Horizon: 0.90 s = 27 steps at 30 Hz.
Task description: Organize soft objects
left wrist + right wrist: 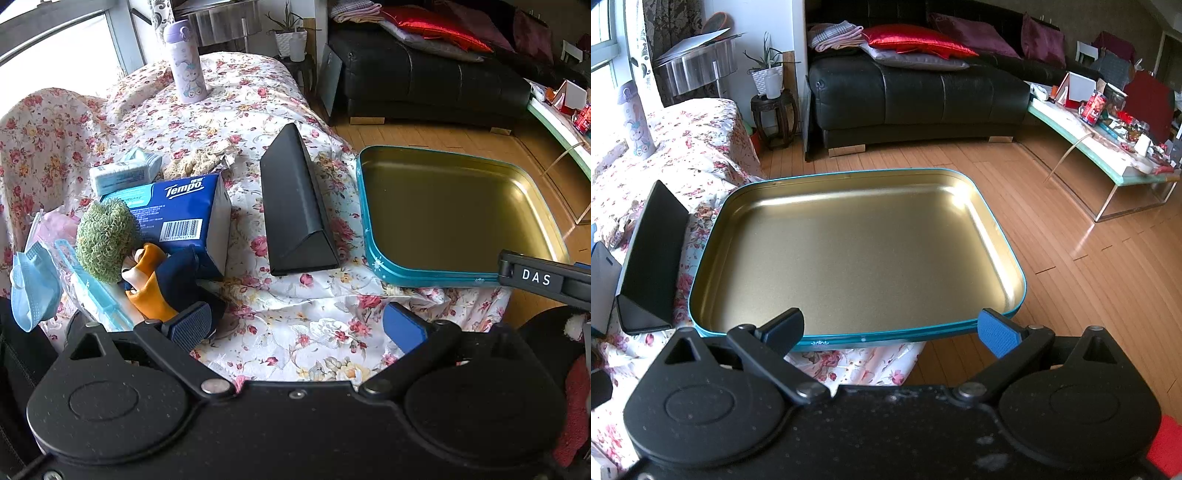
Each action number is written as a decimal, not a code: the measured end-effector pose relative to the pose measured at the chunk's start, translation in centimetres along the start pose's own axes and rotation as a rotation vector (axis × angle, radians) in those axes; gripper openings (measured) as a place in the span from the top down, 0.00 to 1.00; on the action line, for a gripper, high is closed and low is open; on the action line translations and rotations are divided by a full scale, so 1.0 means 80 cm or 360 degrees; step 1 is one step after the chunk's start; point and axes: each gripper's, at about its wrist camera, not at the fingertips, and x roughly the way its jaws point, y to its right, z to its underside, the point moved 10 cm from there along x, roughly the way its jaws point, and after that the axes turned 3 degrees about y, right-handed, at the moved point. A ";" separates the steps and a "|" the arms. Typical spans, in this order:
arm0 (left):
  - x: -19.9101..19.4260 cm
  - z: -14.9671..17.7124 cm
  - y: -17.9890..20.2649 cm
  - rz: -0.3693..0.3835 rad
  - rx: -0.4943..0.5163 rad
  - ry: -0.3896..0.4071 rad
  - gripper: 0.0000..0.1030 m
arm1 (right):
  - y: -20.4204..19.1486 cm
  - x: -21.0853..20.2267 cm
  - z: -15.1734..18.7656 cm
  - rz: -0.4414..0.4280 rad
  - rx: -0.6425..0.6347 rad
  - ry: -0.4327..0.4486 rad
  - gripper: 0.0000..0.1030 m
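Teal tin tray [849, 254] sits apparently bare on floral cloth [295, 332]

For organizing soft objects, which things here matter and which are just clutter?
Job:
soft doll
face mask
tissue pack
empty tin tray

Lying about:
black triangular case
bottle
small box

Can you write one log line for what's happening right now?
left gripper: open, empty | right gripper: open, at tin tray edge | tray: empty | plush doll: on table, untouched
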 end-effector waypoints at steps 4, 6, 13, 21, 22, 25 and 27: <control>0.000 0.000 0.000 0.0000 0.0000 0.0000 0.06 | 0.000 0.001 0.000 -0.0001 -0.0002 -0.0004 0.02; 0.000 0.000 0.000 0.0000 -0.0001 -0.0001 0.06 | 0.000 0.000 -0.001 -0.0002 -0.0003 -0.0006 0.02; 0.000 0.000 0.000 0.0001 -0.0003 -0.0001 0.06 | 0.000 0.000 0.000 -0.0003 -0.0004 -0.0008 0.02; 0.000 -0.001 -0.001 0.0004 -0.0007 -0.0002 0.06 | -0.001 0.000 0.000 -0.0003 -0.0006 -0.0009 0.02; 0.000 -0.001 -0.001 0.0004 -0.0007 -0.0001 0.06 | -0.001 0.000 0.000 -0.0003 -0.0007 -0.0009 0.02; 0.000 -0.001 -0.001 0.0004 -0.0007 -0.0001 0.06 | -0.001 0.000 0.000 -0.0004 -0.0008 -0.0009 0.02; 0.000 -0.002 -0.003 0.0006 -0.0011 -0.0001 0.06 | -0.002 0.001 0.000 -0.0004 -0.0010 -0.0009 0.02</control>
